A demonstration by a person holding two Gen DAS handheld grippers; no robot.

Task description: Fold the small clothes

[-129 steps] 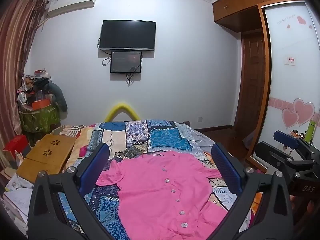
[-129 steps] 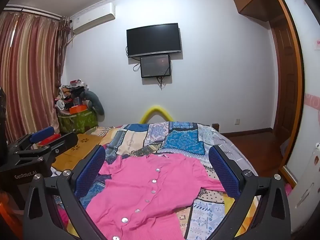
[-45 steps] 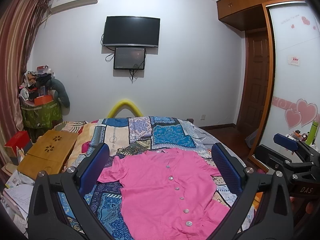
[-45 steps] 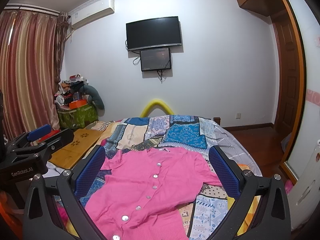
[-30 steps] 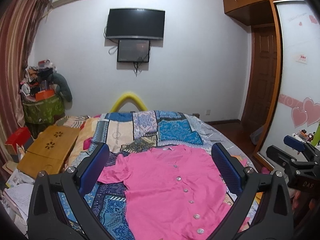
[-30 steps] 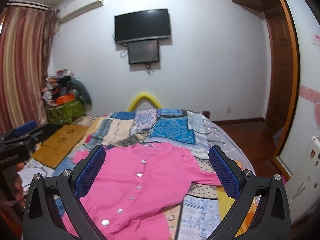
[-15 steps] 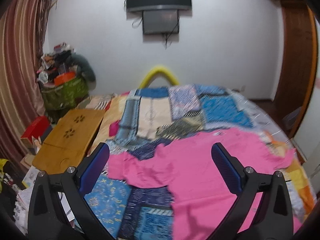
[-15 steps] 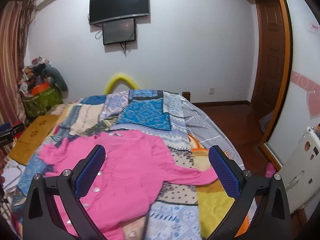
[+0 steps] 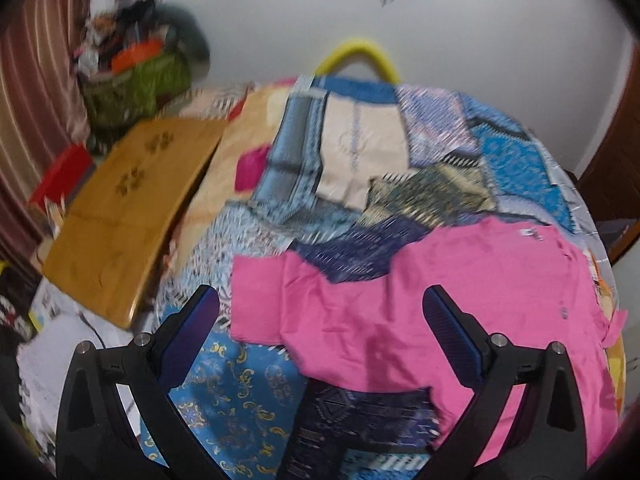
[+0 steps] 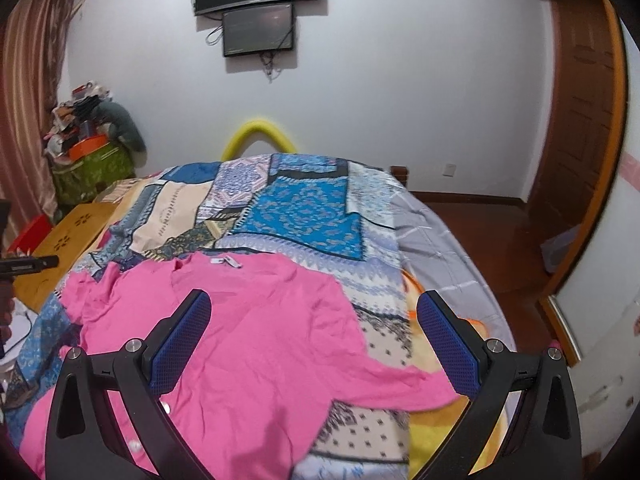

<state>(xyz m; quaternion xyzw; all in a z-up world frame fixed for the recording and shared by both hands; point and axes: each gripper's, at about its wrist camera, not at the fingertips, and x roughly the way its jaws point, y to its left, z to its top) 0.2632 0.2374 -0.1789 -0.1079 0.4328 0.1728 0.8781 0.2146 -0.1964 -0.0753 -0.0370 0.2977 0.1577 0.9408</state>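
A pink buttoned cardigan (image 9: 460, 292) lies spread flat, front up, on a patchwork bedspread (image 9: 360, 152). My left gripper (image 9: 320, 316) is open and empty, held above the cardigan's left sleeve (image 9: 264, 300). In the right wrist view the cardigan (image 10: 256, 344) fills the lower left, its right sleeve (image 10: 404, 380) stretched out to the right. My right gripper (image 10: 312, 316) is open and empty above the cardigan's right side and that sleeve. The left gripper's tip (image 10: 28, 262) shows at the left edge.
A wooden lap desk (image 9: 120, 216) lies at the bed's left side, with papers (image 9: 52, 360) on the floor below. A cluttered green bin (image 10: 92, 168) stands in the far left corner. A yellow arch (image 10: 260, 136) stands behind the bed. The bed's right edge drops to wooden floor (image 10: 492, 240).
Both grippers have tilted down and moved closer to the bed. The left has swung left toward the left sleeve, the right toward the right sleeve. Both stay open.
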